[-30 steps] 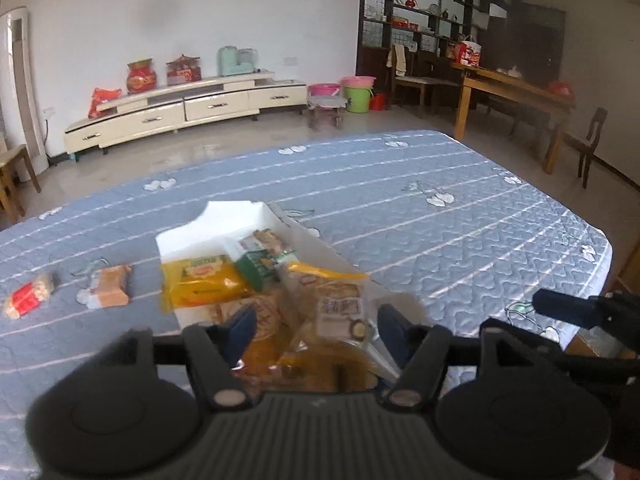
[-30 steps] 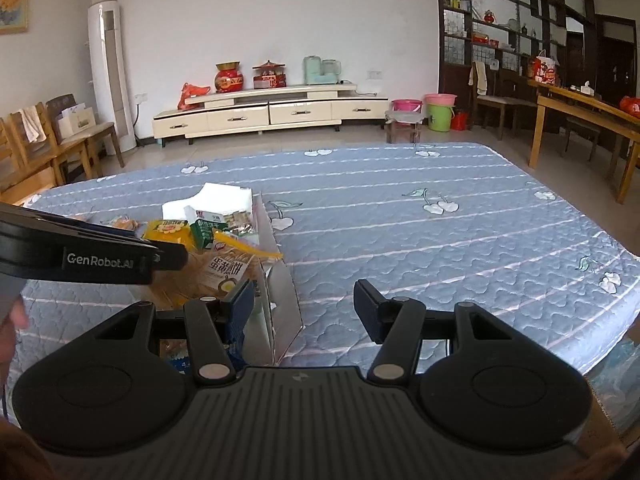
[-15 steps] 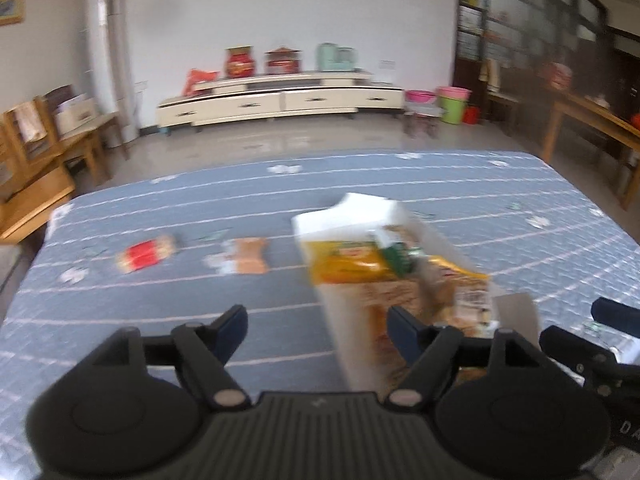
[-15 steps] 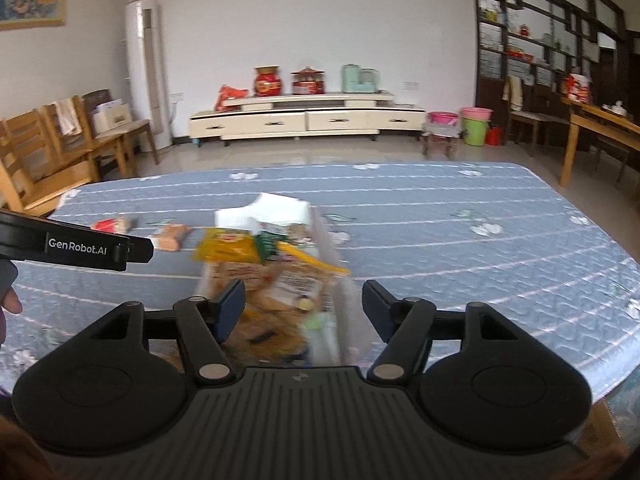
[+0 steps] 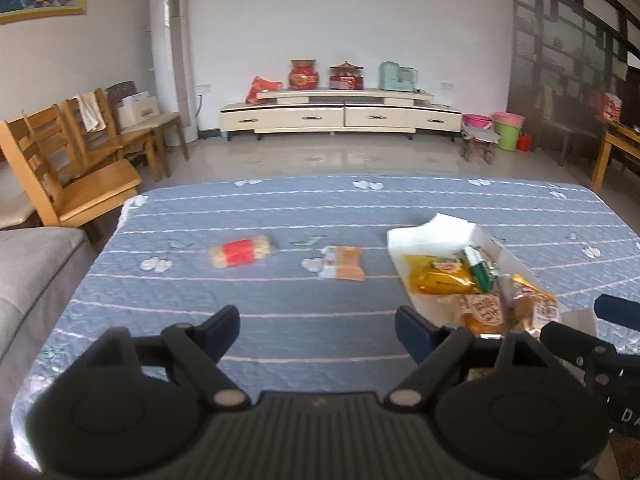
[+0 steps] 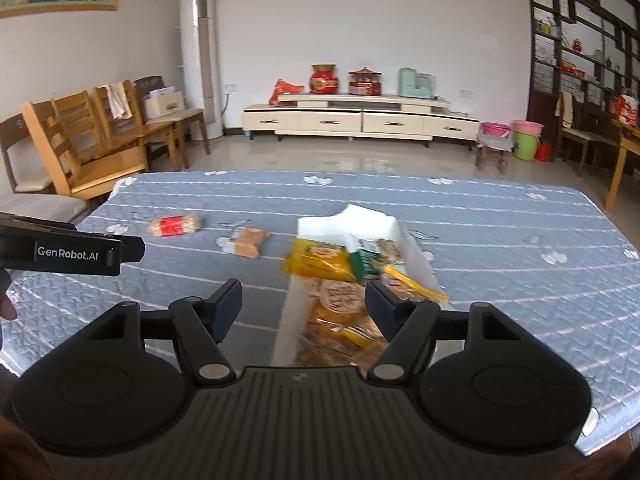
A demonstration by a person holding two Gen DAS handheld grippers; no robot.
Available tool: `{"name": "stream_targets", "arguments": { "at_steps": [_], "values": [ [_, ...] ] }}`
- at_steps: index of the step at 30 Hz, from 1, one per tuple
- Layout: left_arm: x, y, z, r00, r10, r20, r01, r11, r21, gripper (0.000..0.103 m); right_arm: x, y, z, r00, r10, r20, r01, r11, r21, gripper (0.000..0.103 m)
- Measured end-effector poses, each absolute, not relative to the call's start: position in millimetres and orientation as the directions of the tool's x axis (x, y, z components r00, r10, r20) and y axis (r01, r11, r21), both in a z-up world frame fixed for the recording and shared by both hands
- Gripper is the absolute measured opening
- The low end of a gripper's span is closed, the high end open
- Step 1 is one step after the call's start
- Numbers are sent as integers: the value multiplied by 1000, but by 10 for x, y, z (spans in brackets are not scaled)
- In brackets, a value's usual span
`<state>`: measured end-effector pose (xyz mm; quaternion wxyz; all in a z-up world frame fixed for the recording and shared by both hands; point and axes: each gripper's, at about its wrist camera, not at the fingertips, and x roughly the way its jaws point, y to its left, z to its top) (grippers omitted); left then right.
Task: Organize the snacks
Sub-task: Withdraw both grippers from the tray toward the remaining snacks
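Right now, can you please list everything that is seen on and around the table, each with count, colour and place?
table: one, blue quilted cover, foreground.
box: one, white, open, right on table.
snack packs in box: several, yellow, orange, green; count unclear.
red snack pack: one, red and beige, left on table, outside box.
orange snack pack: one, orange and white, between red pack and box.
chairs: several, wooden, left of table.
cabinet: one, cream, far wall.
buckets: pink and green, right of cabinet.
left tongs: black, open, empty.
right tongs: black, open, above box.
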<state>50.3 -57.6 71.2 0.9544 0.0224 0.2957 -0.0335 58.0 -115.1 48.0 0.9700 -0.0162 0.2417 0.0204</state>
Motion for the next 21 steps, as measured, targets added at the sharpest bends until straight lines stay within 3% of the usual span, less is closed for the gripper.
{"name": "stream_targets", "arguments": {
  "at_steps": [21],
  "values": [
    [699, -2, 522, 811, 1, -585, -18, 1000, -22, 86, 866, -730, 450, 858, 98, -505, -156, 985, -74, 87]
  ]
}}
